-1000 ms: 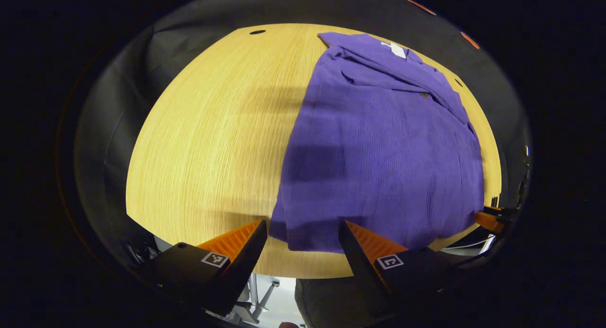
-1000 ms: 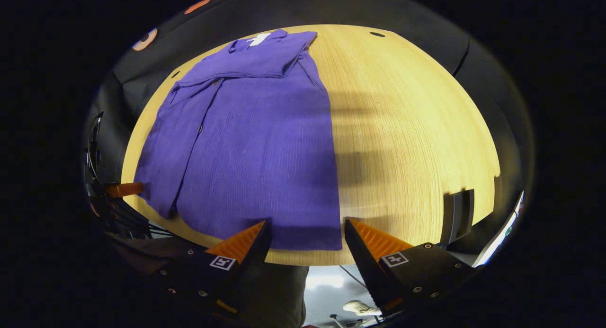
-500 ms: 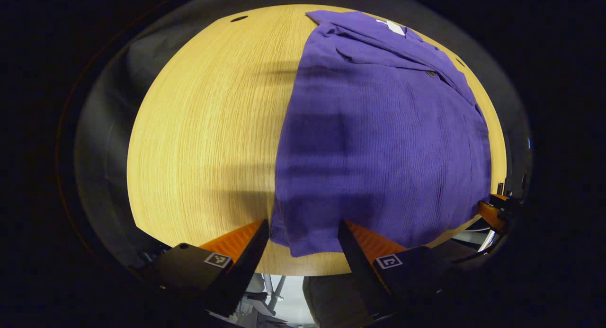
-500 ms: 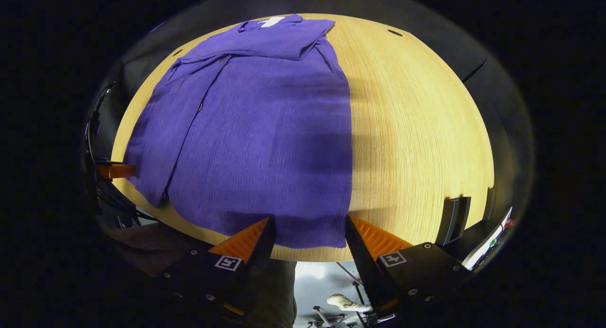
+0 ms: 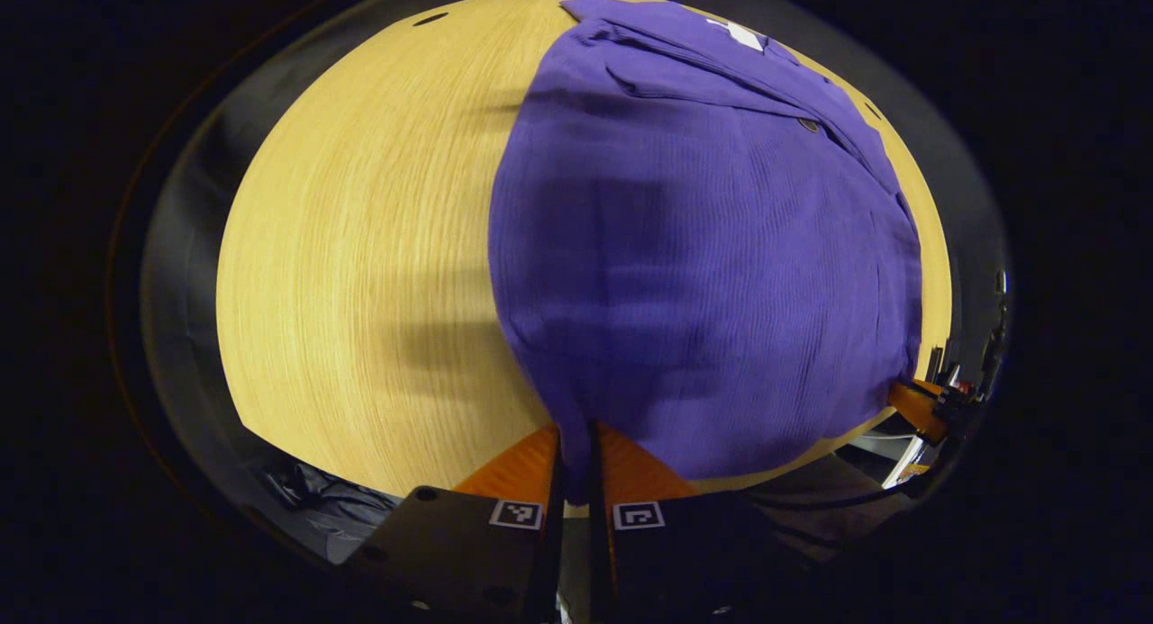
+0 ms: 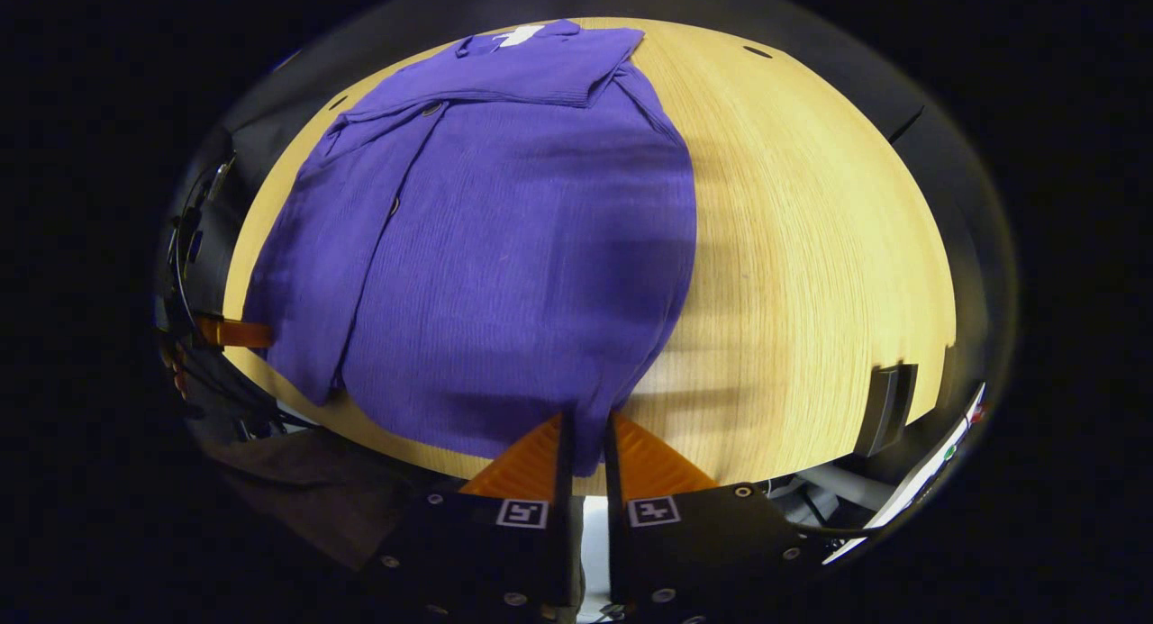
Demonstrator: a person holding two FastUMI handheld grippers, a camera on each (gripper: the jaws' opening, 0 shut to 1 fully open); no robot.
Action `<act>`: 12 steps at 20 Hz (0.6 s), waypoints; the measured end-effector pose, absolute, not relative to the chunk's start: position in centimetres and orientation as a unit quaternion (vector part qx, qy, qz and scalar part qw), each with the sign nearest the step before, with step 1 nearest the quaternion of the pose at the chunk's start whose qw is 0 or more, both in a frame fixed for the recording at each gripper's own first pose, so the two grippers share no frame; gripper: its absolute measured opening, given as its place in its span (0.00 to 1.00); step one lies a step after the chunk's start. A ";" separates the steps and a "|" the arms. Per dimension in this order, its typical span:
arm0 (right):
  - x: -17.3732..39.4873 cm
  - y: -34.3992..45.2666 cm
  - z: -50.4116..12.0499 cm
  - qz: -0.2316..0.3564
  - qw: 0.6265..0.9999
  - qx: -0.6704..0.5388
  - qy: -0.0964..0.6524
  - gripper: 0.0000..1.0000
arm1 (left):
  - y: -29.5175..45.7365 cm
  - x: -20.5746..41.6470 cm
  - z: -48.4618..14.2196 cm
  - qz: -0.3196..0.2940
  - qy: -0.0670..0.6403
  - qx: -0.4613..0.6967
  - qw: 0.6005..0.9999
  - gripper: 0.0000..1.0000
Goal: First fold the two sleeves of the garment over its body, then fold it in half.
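A purple garment (image 5: 712,219) lies on the round wooden table (image 5: 360,246), collar end far from me, both sleeves folded over its body. In the left gripper view my left gripper (image 5: 576,444) is shut on the hem corner nearest me, and the cloth bunches up between its fingers. The right gripper view shows the same garment (image 6: 504,237) with my right gripper (image 6: 585,439) shut on the other hem corner. The right gripper (image 5: 919,403) also appears far off at the right of the left gripper view. The left gripper (image 6: 230,333) appears at the left edge of the right gripper view.
Bare wood table (image 6: 811,246) lies beside the garment. A dark upright object (image 6: 887,408) stands at the table's near right edge in the right gripper view. Small dark holes (image 5: 431,18) mark the far side of the table top. Cables and floor show below the near edge.
Both grippers moved forward onto the hem and went from open to shut on its two corners. The hem cloth is now gathered and lifted at each grip.
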State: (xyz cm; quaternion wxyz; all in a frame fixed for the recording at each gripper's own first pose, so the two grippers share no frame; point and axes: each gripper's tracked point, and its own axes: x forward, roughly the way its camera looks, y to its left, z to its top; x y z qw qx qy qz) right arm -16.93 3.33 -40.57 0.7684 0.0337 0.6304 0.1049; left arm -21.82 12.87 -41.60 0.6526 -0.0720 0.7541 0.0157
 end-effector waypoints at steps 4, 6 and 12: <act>-16.5 3.4 -40.4 0.095 0.764 0.071 0.634 0.09 | 13.0 -21.5 -41.7 0.007 0.760 -0.099 0.642 0.08; -16.3 3.9 -40.1 0.097 0.759 0.094 0.637 0.06 | 13.2 -21.7 -41.5 0.005 0.763 -0.094 0.639 0.06; -12.9 5.0 -36.1 0.110 0.773 0.147 0.608 0.04 | 12.7 -18.2 -37.5 -0.026 0.739 -0.075 0.669 0.05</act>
